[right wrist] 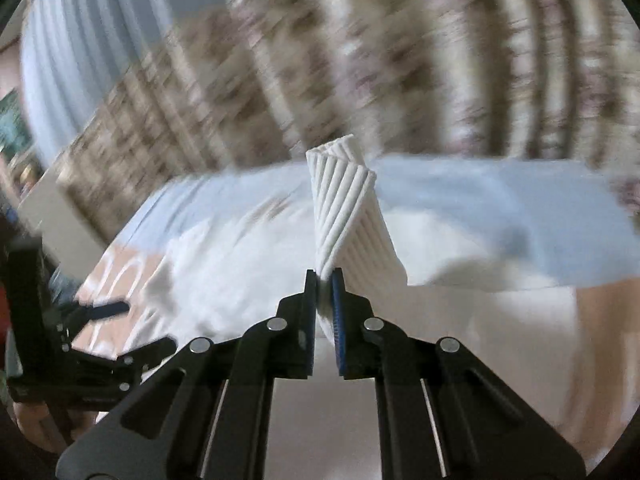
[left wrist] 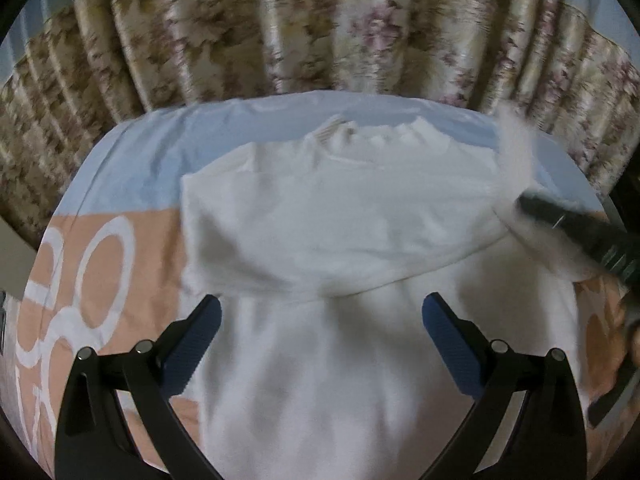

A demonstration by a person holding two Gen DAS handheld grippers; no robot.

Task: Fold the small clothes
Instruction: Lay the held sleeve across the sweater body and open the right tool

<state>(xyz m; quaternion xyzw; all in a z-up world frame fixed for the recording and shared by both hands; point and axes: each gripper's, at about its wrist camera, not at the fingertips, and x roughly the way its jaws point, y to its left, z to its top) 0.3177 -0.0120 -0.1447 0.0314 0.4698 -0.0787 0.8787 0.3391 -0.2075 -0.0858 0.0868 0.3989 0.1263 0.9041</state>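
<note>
Left wrist view: the left gripper (left wrist: 322, 322) hangs with its jaws spread wide, nothing between the blue pads (left wrist: 194, 350), pointing steeply down over the near part of the white garment (left wrist: 340, 232). The garment lies spread on the bed sheet (left wrist: 100, 264), which is peach with white rings nearby and pale blue farther off. Bare sheet shows to the left of the garment, giving free room on that side. A folded-over layer crosses the middle of the cloth, its lower edge just beyond the left fingertips. At the right edge the right gripper (left wrist: 528, 204) comes in as a dark, blurred bar with cloth lifted around its tip. Beyond the far edge of the bed hangs a flowered curtain (left wrist: 320, 28).

Right wrist view: the right gripper (right wrist: 325, 276) has its jaws pressed together on a bunched edge of the white garment (right wrist: 348, 216), which rises in a twisted, pleated peak above the tips. This view is rolled and heavily blurred. The left gripper (right wrist: 108, 308) shows low on the left.
</note>
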